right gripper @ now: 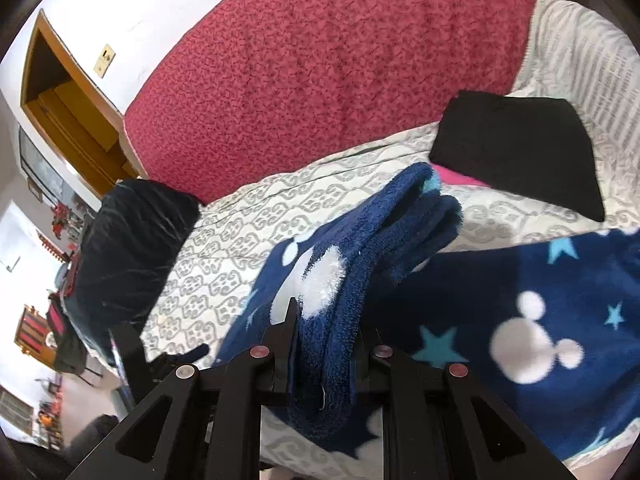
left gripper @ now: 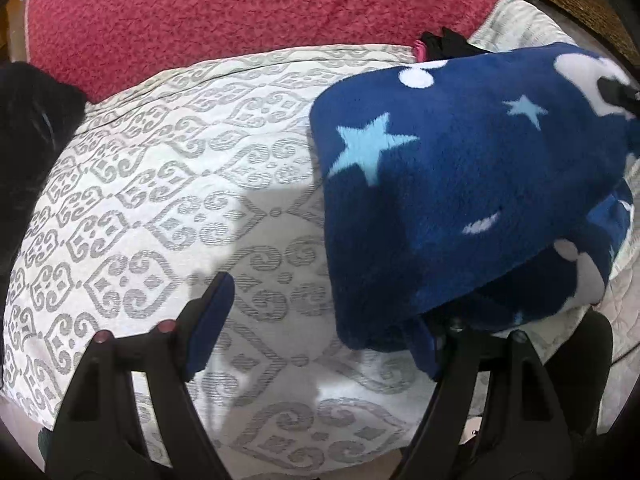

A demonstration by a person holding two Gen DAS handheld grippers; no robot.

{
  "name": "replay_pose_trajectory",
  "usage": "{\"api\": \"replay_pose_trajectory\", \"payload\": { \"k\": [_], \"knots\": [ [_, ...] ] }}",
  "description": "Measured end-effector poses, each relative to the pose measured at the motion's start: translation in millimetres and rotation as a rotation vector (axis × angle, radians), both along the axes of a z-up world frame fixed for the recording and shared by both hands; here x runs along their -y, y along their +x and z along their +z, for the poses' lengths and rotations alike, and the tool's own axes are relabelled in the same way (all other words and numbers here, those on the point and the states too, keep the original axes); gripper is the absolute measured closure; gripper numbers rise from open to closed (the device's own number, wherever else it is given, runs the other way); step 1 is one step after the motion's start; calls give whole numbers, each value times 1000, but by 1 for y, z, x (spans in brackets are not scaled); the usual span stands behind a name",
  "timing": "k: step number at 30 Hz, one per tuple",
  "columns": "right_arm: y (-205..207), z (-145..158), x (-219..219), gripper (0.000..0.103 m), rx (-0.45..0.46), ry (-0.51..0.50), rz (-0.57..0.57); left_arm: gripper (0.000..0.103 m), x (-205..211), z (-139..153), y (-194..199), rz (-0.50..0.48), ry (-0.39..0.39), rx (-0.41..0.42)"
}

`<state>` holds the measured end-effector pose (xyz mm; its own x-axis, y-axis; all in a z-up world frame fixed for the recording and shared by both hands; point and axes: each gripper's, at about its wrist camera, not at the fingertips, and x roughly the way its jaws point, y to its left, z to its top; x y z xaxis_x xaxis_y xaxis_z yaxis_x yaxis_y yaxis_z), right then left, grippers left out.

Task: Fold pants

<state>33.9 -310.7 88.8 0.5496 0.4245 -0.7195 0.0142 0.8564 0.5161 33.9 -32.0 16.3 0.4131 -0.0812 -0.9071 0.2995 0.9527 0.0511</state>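
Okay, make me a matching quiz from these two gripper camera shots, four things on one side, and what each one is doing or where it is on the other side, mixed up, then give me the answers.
Things:
1. left gripper
2. right gripper
3. black folded garment
4. red blanket

States or places:
A. lies flat on the patterned cover, beyond the pants
B. jaws apart over the patterned cover, nothing between them
C. spread along the far side of the bed, by the wall
D. clamped on a bunched edge of the blue star-print pants

Pairs: 1-B, 2-D, 3-A, 4-C
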Motion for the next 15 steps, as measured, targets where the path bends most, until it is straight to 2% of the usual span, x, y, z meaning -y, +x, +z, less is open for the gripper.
{"api": "replay_pose_trajectory", "payload": {
  "k": [3,7,9,11,15],
  "knots": [
    [-10,-22,21,86,-58,13,-46,23,5,1,-5,-37,3,7],
    [-22,-69,36,85,-213,19,-71,23,6,-5,-5,-39,4,-20],
    [-26,-87,37,84,-257,22,-71,23,6,-8,-5,-36,6,-28],
    [-31,-97,40,84,-268,41,-84,23,5,-8,-7,-36,5,-33],
    [-31,-94,40,84,-258,45,-94,23,4,-8,-7,-39,9,-40]
  ]
}}
